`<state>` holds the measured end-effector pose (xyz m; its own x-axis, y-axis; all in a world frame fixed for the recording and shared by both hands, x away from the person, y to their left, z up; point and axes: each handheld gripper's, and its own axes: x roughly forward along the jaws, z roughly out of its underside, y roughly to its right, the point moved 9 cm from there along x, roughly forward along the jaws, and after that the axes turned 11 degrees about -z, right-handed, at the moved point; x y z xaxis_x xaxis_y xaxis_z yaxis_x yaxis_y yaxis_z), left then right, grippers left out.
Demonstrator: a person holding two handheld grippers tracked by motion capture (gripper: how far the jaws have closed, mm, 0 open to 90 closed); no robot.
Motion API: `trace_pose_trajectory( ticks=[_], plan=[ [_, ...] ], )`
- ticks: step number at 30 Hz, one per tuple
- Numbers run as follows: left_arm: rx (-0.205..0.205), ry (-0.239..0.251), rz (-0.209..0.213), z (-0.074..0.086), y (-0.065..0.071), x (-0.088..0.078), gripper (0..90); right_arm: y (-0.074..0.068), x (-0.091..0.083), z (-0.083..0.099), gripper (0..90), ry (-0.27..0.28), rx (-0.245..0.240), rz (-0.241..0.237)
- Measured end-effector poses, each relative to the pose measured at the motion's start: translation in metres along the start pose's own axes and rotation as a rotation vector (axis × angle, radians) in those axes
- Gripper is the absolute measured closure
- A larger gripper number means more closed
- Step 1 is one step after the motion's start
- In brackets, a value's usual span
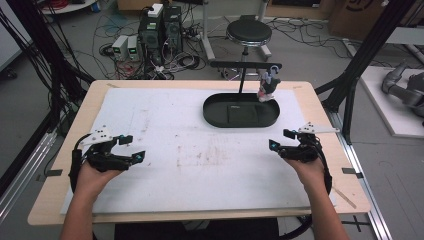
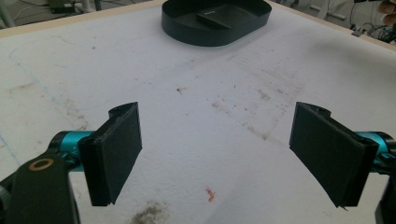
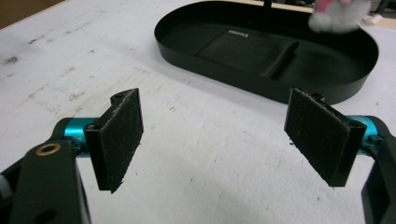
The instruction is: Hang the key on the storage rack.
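Landmark: black oval tray (image 1: 241, 111) at the far-centre of the white foam mat (image 1: 200, 165), which covers most of the wooden table (image 1: 60, 200). The tray has a low rim and a raised rectangular insert in its floor; a thin black post rises from its far edge to a horizontal bar (image 1: 245, 64). A small pink-and-white item (image 1: 268, 87) hangs from the right end of that bar, above the right end of the tray; too blurred to identify. Left gripper (image 1: 131, 149) is well apart from the tray, on its near-left, held in the person's left hand (image 1: 95, 175) just above the mat, jaws spread wide, nothing between them. In the left gripper view the pads (image 2: 116, 149) frame bare stained mat, with the tray at the top edge. Right gripper (image 1: 281, 140) is near the tray, on its near-right, in the right hand (image 1: 312, 170), jaws also wide apart and empty. In the right gripper view the tray sits just beyond the pads (image 3: 322, 133), not touching. Behind the tray, off the table: a round black stool (image 1: 248, 32), computer towers (image 1: 160, 30) and loose cables on the floor.
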<state>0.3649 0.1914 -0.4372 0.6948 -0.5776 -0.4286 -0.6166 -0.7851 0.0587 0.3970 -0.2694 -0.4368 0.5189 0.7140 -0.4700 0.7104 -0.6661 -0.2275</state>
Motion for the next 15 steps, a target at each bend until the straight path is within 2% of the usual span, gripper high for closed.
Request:
trace_pose_trajectory(
  ticks=[7, 15],
  plan=[
    [0.011, -0.016, 0.018, 0.001, 0.003, 0.012, 16.9, -0.002, 0.003, 0.010, 20.3, -0.024, -0.007, -0.006],
    [0.022, -0.002, 0.023, -0.005, 0.008, 0.010, 16.9, -0.004, 0.003, 0.010, 20.3, -0.016, -0.006, -0.009]
  ],
)
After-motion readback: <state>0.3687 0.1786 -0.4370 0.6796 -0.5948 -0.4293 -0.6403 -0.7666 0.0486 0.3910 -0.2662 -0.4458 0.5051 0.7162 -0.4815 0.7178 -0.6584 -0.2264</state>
